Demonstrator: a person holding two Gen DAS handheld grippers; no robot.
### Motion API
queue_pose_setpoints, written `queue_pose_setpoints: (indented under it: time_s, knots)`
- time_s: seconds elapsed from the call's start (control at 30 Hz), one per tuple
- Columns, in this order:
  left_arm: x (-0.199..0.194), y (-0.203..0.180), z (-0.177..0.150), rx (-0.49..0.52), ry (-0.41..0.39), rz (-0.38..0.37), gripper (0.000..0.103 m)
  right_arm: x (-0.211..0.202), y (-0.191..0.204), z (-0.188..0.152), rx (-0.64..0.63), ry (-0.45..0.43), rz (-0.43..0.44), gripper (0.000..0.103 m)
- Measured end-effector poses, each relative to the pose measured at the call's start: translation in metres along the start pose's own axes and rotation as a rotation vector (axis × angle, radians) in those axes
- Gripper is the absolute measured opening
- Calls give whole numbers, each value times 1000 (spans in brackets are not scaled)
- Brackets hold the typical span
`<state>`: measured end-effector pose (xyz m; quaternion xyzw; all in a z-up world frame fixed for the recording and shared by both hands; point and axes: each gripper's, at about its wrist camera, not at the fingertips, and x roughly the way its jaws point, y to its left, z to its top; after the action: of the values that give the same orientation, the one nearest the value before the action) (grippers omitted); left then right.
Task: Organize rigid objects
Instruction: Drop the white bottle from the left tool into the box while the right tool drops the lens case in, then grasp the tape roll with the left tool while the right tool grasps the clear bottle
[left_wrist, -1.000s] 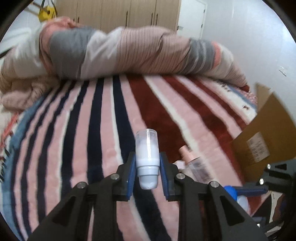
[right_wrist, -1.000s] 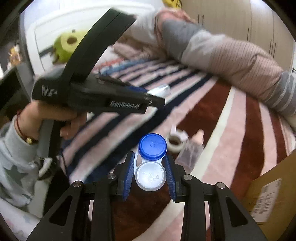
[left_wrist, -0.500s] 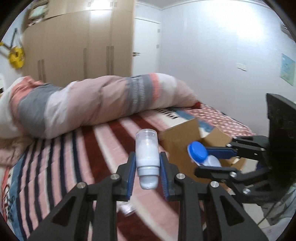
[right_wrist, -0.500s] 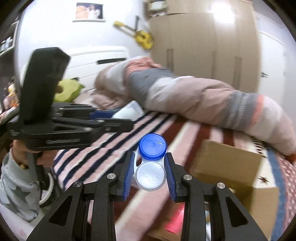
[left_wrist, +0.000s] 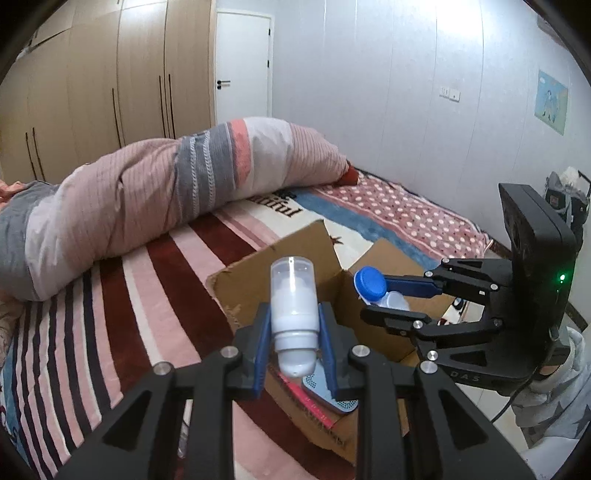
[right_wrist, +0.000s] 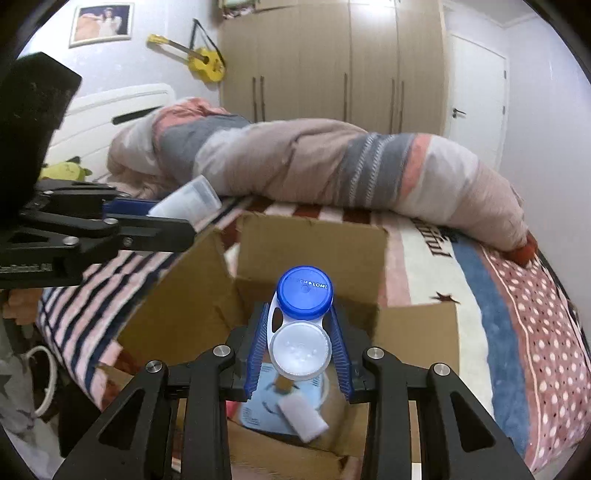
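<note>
My left gripper (left_wrist: 294, 341) is shut on a white pump bottle with a clear cap (left_wrist: 293, 314) and holds it above the near edge of an open cardboard box (left_wrist: 255, 284) on the bed. My right gripper (right_wrist: 300, 338) is shut on a contact lens case with one blue and one white cap (right_wrist: 303, 321), held over the box opening (right_wrist: 192, 306). In the left wrist view the right gripper (left_wrist: 384, 299) shows at right with the case (left_wrist: 373, 290). In the right wrist view the left gripper (right_wrist: 162, 221) shows at left with the bottle (right_wrist: 188, 199).
Inside the box lie a blue-grey case (left_wrist: 328, 397), a red book (left_wrist: 314, 402), a light blue item (right_wrist: 266, 410) and a small white block (right_wrist: 303, 417). A rolled striped duvet (left_wrist: 166, 184) lies across the bed behind. The striped blanket (left_wrist: 110, 314) spreads to the left.
Both grippers have swung from the striped blanket toward the cardboard box, carrying their objects. The box now lies directly under and ahead of both.
</note>
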<state>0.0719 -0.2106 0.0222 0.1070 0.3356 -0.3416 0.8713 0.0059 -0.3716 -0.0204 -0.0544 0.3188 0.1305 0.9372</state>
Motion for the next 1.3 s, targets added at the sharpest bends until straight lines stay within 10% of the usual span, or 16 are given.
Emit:
queue_pose_setpoints:
  time_s: [0.67,1.1,1.3]
  knots:
    - [-25,37,-12,-58,-52,66,42,-8,8,7,30,-16,61,42]
    - [-56,168,-102,-220,-5,315,57,9,163,35,-116,-7,420,42]
    - [-30,197,-155,-289,71,337,57,92,208,1,-73,157,332,42]
